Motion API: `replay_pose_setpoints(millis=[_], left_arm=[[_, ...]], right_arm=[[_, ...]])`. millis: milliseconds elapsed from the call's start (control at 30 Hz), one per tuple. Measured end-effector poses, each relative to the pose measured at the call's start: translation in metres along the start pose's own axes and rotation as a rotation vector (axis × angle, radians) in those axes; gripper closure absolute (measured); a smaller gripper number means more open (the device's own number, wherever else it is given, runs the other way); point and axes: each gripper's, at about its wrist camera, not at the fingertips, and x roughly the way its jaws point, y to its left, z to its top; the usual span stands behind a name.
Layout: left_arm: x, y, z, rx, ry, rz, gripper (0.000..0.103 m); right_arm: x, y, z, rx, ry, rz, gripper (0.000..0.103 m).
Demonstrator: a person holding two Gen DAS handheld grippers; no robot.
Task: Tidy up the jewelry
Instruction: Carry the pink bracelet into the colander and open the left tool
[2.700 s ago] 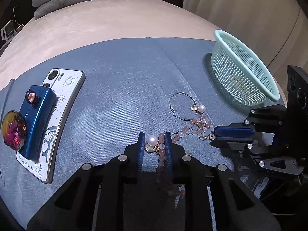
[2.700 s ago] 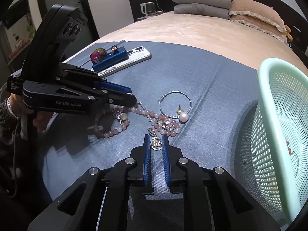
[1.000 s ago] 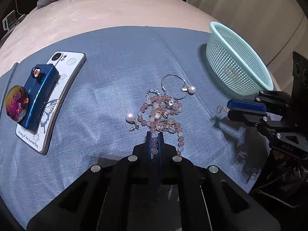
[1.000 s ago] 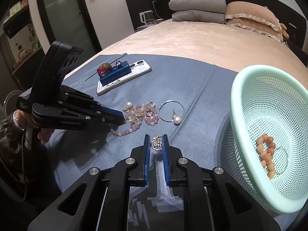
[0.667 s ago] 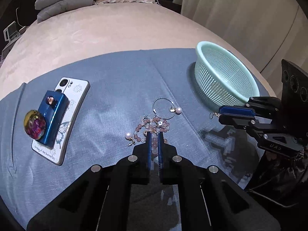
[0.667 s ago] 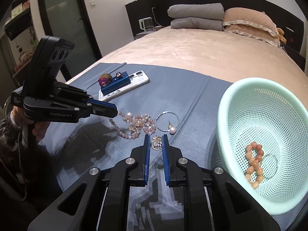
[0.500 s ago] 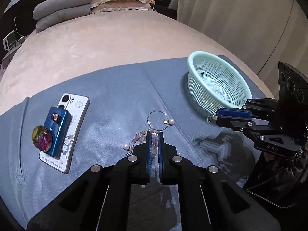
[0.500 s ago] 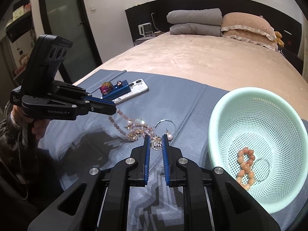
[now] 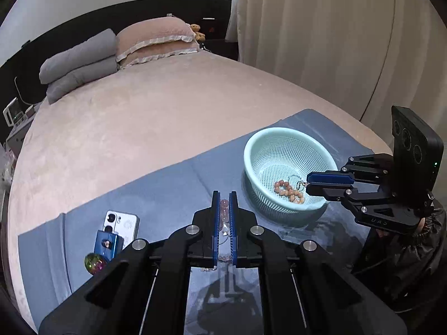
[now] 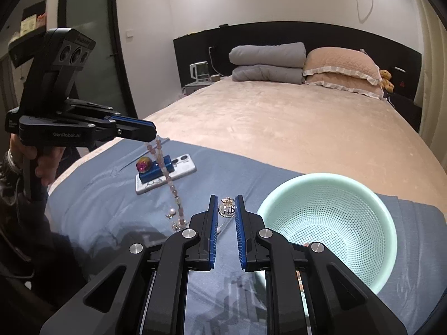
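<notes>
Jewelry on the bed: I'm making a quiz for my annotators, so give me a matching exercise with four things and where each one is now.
Things:
1. long pink bead strand
2. small gold pendant charm
3. short orange bead bracelet
4. white phone with blue clip

Places:
A. lying on the blue cloth
B. inside the mint green mesh basket
C. hanging from the left gripper
D. between the fingers of the right gripper

Pairs: 1-C, 2-D, 3-B, 4-A
</notes>
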Motion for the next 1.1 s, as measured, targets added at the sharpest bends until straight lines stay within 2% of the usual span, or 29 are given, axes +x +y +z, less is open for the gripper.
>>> replay_pose_setpoints(millis=[100, 300, 567, 800, 867, 1100], left_arm=[[-0.009, -0.013, 0.024, 0.047, -0.023, 0.001, 0.097], [-0.013, -0.039, 0.071, 0.102, -0.068, -0.072, 0.097], [0.009, -0.086, 0.109, 0.183, -0.080, -0.155, 0.097], [0.065, -0.111, 0.103, 0.198, 0.011, -0.231, 0.097], [0.087, -0.116, 0.095, 0.194, 0.058, -0.271, 0.097], [0.155, -0.124, 0.058, 0.166, 0.207, -0.294, 0.097]], right_arm=[[-0.012, -0.011, 0.004, 0.007, -0.026, -0.029, 0.091], [-0.029, -0.033, 0.011, 0.024, -0.056, -0.078, 0.091], [-0.039, -0.063, 0.008, 0.033, -0.048, -0.134, 0.091], [-0.028, -0.093, -0.017, 0.092, 0.009, -0.145, 0.091], [-0.021, -0.101, -0.027, 0.113, 0.029, -0.142, 0.091], [0.005, -0.116, -0.051, 0.165, 0.095, -0.117, 0.091]])
